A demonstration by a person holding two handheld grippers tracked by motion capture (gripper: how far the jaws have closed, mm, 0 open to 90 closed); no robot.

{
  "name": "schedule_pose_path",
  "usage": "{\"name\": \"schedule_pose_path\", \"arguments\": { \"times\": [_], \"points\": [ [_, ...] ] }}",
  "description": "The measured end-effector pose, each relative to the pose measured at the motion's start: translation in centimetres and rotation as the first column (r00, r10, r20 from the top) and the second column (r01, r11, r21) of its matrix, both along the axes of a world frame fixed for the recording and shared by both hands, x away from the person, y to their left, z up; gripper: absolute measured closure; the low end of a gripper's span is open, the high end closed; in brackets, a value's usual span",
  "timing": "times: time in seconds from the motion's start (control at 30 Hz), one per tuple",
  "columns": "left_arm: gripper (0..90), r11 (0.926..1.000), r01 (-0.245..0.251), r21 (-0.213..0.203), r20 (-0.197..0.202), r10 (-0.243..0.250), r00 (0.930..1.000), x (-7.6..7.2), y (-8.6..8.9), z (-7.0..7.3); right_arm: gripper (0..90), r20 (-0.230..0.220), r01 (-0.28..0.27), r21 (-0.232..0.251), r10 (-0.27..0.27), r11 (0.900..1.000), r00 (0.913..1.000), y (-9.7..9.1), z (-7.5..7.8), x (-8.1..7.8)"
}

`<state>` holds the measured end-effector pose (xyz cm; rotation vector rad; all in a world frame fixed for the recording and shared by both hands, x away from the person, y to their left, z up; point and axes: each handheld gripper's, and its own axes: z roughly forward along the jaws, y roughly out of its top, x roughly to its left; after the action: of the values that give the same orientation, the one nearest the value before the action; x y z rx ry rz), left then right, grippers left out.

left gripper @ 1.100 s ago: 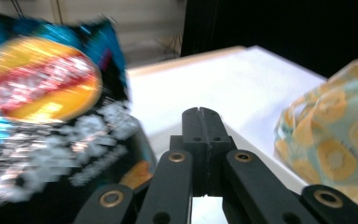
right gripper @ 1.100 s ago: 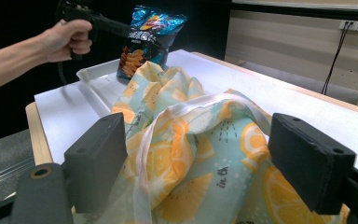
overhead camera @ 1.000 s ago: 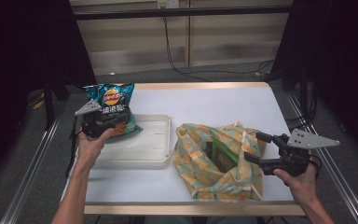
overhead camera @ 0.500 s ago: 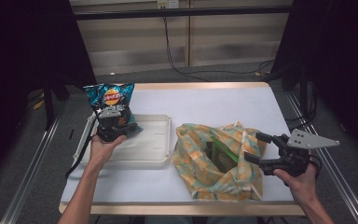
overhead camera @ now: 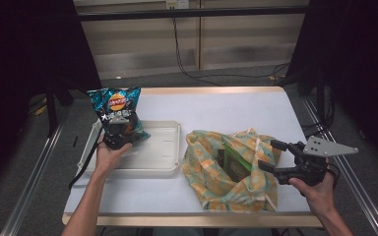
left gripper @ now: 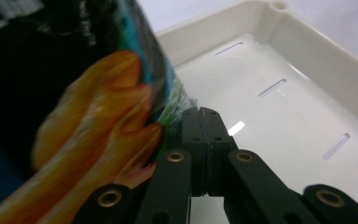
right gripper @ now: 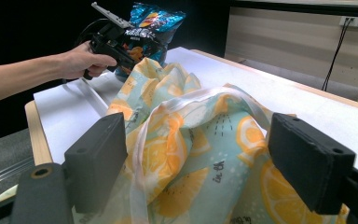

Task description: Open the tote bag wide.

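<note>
Left gripper [overhead camera: 118, 132]: fingers pressed together, pinching the lower edge of the chip bag; held in the person's left hand [overhead camera: 109, 156], over the left part of the tray.
Chip bag [overhead camera: 118, 112]: blue, with an orange and red logo; stands up and away from the closed fingers, its lower end just over the tray's left end. In the left gripper view its printed face lies to the left of the fingers [left gripper: 193, 126].
Tray [overhead camera: 162, 162]: cream plastic, shallow, slotted floor; its bare floor stretches to the right of the left fingers.
Tote bag [overhead camera: 211, 167]: pale green cloth with orange-slice print, slumped on the tabletop [overhead camera: 226, 105] between the two grippers, mouth open, a green packet [overhead camera: 236, 164] inside.
Right gripper [overhead camera: 274, 156]: fingers spread wide, gripping nothing; the tote bag's right edge lies just ahead of them, its cloth and strap seen between them in the right gripper view.
</note>
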<state>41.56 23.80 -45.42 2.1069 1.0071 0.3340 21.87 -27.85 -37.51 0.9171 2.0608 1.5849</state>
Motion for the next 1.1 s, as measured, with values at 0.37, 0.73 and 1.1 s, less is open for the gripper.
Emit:
{"name": "schedule_pose_path", "arguments": {
  "times": [0.37, 0.73, 1.1],
  "points": [
    [90.0, 0.9971, -0.075, -0.011, 0.008, 0.075, 0.9971, -0.5, 3.1, 0.0, 19.7, 0.003, -0.001, -0.001, 0.001, 1.0000, 1.0000, 0.0, 0.1, 0.0],
    [90.0, 0.9988, -0.047, -0.014, -0.069, 0.046, 0.9966, -2.1, 6.3, -0.2, 19.7, 0.006, -0.001, 0.004, 0.001, 1.0000, 1.0000, -0.1, 0.2, 0.0],
    [90.0, 0.9858, -0.168, 0.010, -0.113, 0.168, 0.9793, -1.8, 9.4, -0.4, 19.8, 0.000, -0.007, 0.003, 0.007, 1.0000, 1.0000, 0.2, 0.0, 0.1]
  ]
}}
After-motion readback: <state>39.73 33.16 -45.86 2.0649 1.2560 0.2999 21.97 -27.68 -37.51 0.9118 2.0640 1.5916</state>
